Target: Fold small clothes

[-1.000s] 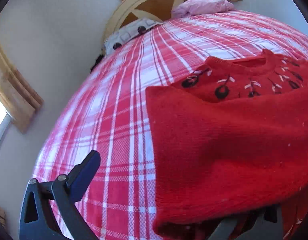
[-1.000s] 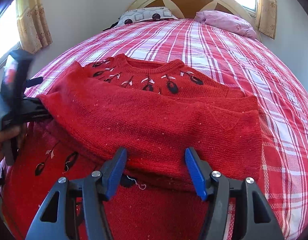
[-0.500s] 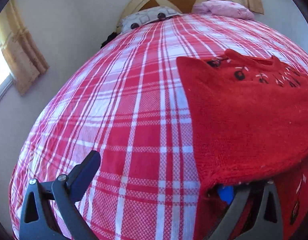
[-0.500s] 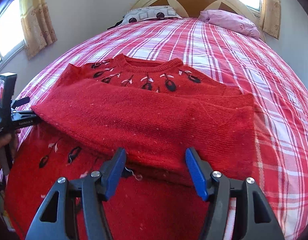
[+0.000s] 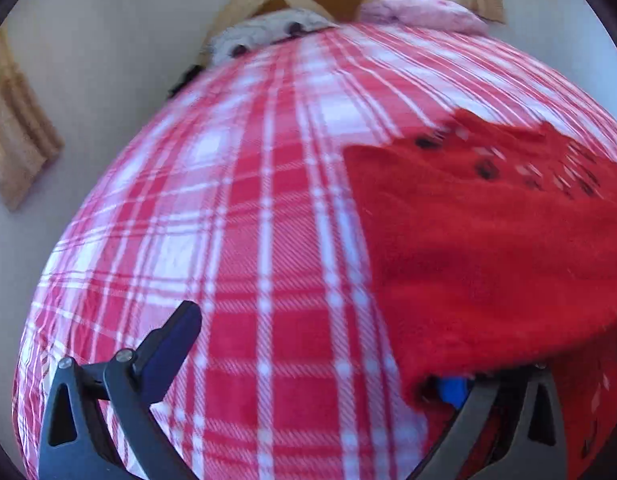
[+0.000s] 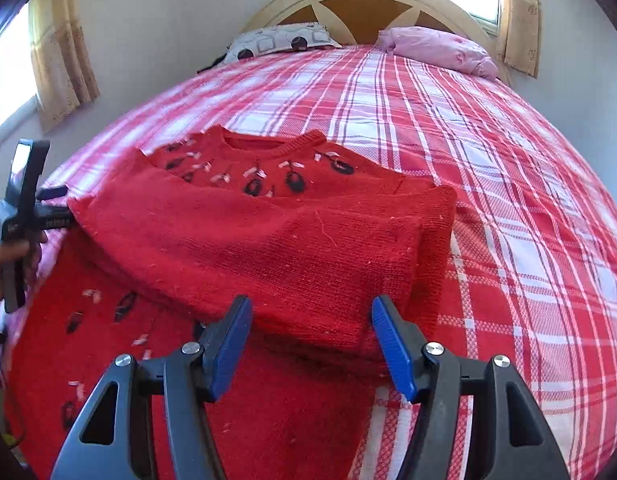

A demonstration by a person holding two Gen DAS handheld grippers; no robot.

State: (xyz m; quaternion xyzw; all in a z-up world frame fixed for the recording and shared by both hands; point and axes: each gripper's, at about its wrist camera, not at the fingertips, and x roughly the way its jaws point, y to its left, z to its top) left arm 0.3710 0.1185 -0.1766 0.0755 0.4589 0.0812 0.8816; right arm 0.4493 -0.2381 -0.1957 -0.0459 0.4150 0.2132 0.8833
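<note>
A red knitted sweater [image 6: 268, 240] with dark embroidered motifs lies on the bed, its lower part folded up over the chest. My right gripper [image 6: 312, 340] is open at the near edge of that fold, and its blue pads stand apart without pressing the cloth. In the left wrist view, my left gripper [image 5: 316, 352] is open wide. Its left finger is free over the bedspread, while its right finger sits under the sweater [image 5: 488, 248] edge with a bit of blue pad showing. The right wrist view shows a hand holding the left gripper [image 6: 24, 216] at the fold's left corner.
The bed has a red and white plaid cover [image 6: 488, 168]. A patterned pillow [image 6: 280, 42] and a pink pillow [image 6: 436, 50] lie by the wooden headboard [image 6: 364, 4]. Curtained windows flank the bed. Bare bedspread [image 5: 228, 220] stretches left of the sweater.
The left gripper slid left, and the fold's edge now covers only its right finger with the blue pad peeking out. The right gripper drew back slightly, jaws unchanged.
</note>
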